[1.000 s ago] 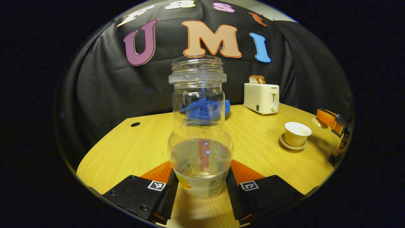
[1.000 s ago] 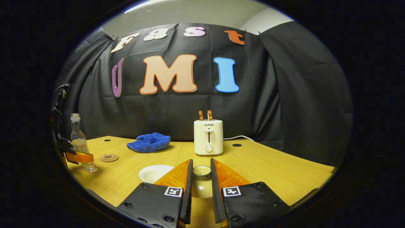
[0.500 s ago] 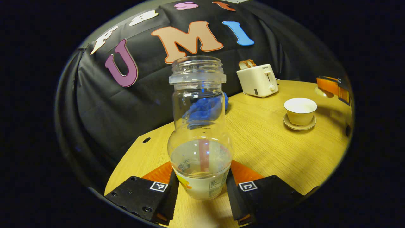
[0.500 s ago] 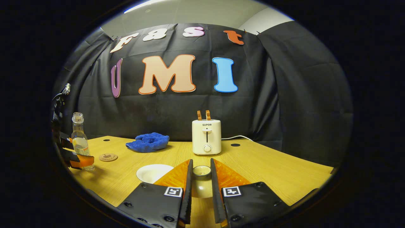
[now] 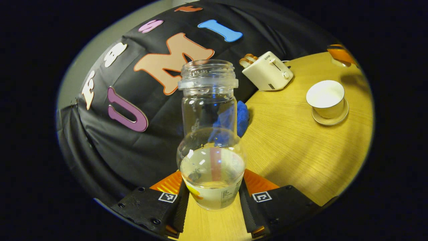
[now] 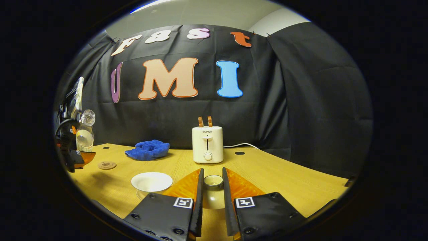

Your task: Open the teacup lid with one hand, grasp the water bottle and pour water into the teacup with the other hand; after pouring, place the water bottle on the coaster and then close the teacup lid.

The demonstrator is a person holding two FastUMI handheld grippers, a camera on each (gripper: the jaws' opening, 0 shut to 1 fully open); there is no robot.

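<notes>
L gripper (image 5: 211,204) pinching water bottle (image 5: 210,134), raised off worktop (image 5: 294,147).
R gripper (image 6: 212,204) pinches lid (image 6: 213,181); open teacup (image 5: 326,98) at 2 o'clock in left gripper view.

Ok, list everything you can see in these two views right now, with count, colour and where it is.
water bottle: one, clear, uncapped, part full, lifted off the table between the left gripper's fingers
teacup: one, white, open, on its saucer
saucer: one, white, under the teacup
teacup lid: one, pale, held by its knob
coaster: one, brown, round, bare, at the table's left side
cloth: one, blue, bunched, at the table's back
toaster: one, cream, bread in its slots, at the back
table: one, light wood
left gripper: shut on the water bottle
right gripper: shut on the teacup lid
</notes>
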